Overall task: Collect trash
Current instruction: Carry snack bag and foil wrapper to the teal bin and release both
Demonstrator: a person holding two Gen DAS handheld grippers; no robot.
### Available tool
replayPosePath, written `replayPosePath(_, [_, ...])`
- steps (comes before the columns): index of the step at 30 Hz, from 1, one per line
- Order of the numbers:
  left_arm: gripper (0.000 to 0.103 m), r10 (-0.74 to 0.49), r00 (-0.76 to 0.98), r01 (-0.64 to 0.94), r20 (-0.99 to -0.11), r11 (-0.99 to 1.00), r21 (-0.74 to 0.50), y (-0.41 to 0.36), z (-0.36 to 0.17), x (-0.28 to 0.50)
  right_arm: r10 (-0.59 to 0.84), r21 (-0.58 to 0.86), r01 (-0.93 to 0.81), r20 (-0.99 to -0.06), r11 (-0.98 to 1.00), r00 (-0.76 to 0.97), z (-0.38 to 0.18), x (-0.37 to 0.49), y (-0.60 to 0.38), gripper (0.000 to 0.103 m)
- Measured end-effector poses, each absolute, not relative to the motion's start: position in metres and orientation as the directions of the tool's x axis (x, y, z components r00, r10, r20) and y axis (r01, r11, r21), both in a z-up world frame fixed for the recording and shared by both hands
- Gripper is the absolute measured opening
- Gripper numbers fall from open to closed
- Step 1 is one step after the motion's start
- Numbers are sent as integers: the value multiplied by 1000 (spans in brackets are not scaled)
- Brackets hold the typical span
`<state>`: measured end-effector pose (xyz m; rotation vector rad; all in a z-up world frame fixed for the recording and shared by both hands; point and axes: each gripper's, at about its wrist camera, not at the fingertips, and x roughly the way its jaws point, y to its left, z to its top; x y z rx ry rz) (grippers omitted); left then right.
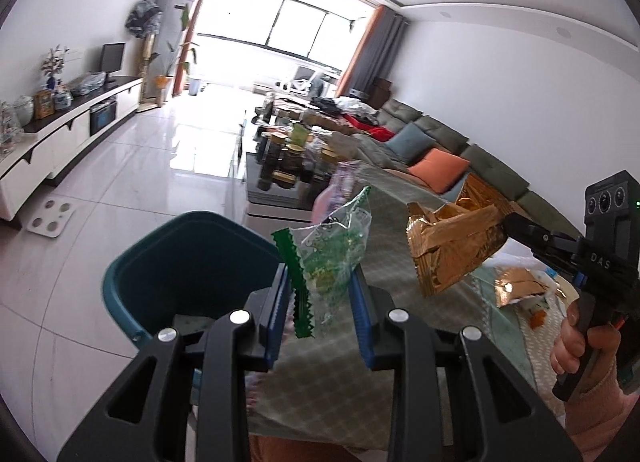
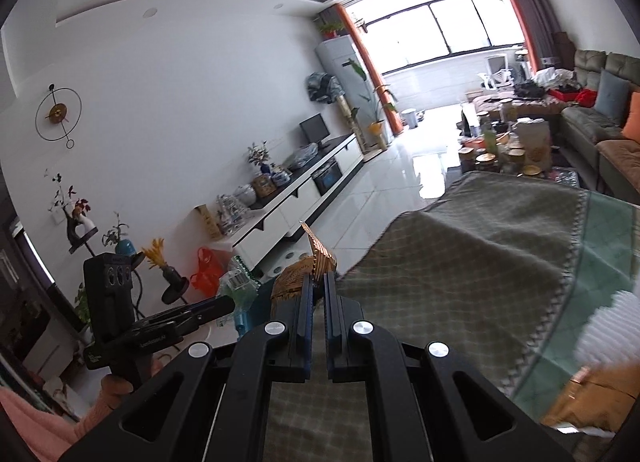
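- The left tool point(image 1: 320, 294) is clenched on a clear green-printed wrapper point(image 1: 336, 250), its blue pads pinching the wrapper's lower part so the crinkled top stands free above them.
- The right tool point(image 2: 318, 290) is clamped tight on a gold foil packet point(image 1: 452, 246), gripped by one end, so the bulk of the packet hangs out in front.
- Both pieces are held clear of the tabletop point(image 2: 460, 254), past its cloth-covered left edge, likely so they can drop freely.
- The teal bin point(image 1: 192, 262) stands on the floor just beside that edge; the green wrapper hangs near its rim, the gold packet further over the cloth.
- More gold trash point(image 1: 516, 286) lies on the tabletop by the right hand point(image 1: 580, 342), so collecting looks unfinished.
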<state>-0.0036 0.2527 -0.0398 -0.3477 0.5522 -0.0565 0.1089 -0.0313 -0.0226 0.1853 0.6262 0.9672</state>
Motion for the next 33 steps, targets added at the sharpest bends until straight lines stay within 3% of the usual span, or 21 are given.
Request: replayPosePath(33, [33, -39, 782, -226, -622, 912, -342, 308, -81, 23, 771, 400, -726, -573, 560, 278, -65, 134, 95, 5])
